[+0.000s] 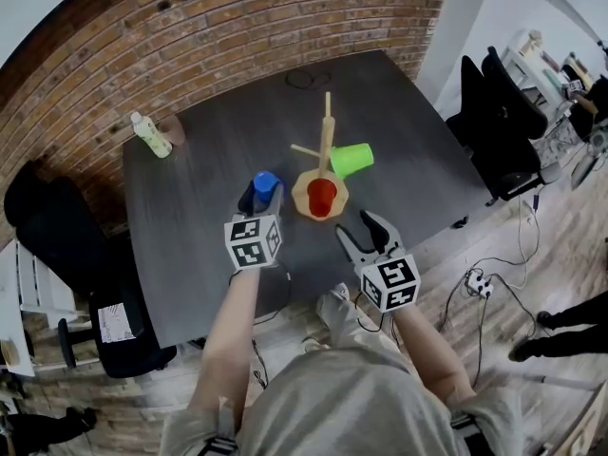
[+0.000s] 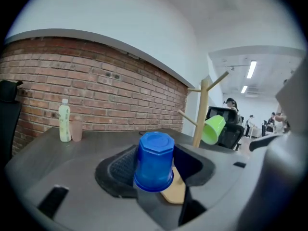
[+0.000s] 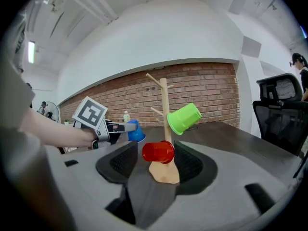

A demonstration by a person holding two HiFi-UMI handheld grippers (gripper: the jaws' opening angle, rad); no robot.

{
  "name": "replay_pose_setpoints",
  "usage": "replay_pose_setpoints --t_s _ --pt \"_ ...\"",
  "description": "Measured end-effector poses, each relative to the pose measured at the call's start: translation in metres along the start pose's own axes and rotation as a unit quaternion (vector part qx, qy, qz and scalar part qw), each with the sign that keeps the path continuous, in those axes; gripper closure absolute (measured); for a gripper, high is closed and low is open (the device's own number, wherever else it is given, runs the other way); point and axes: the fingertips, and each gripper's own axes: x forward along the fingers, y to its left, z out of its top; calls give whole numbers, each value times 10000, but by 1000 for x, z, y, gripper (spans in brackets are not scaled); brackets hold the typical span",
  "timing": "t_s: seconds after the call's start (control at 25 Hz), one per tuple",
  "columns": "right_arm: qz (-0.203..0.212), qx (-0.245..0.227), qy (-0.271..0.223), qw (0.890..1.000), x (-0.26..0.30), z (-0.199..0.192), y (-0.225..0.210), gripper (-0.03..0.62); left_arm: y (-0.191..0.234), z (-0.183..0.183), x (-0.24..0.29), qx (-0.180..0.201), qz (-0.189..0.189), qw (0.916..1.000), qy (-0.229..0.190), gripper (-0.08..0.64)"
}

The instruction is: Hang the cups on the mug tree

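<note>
A wooden mug tree (image 1: 326,145) stands mid-table on a round base. A green cup (image 1: 351,160) hangs from a right-hand peg, and a red cup (image 1: 322,196) hangs low over the base. My left gripper (image 1: 263,198) is shut on a blue cup (image 1: 265,182), held upside down above the table just left of the tree. In the left gripper view the blue cup (image 2: 155,159) fills the gap between the pads. My right gripper (image 1: 365,229) is open and empty, near the front edge, right of the base. In the right gripper view the red cup (image 3: 158,151) hangs beyond the jaws, apart from them.
A pale green bottle (image 1: 150,134) and a small pinkish cup (image 1: 173,128) stand at the table's far left corner. A thin cable loop (image 1: 309,79) lies near the far edge. Black office chairs (image 1: 496,112) stand to the right; another chair (image 1: 57,221) is on the left.
</note>
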Motion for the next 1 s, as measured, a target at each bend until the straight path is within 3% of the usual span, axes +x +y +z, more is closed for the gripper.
replay_pose_setpoints --t_s 0.56,1.0 --pt "-109 -39 -144 9998 -36 7 10 359 -31 85 -24 105 -455 9972 -580 333" --pt "-154 -44 -226 9996 -46 12 9 359 -47 126 -22 151 -648 9938 -891 333"
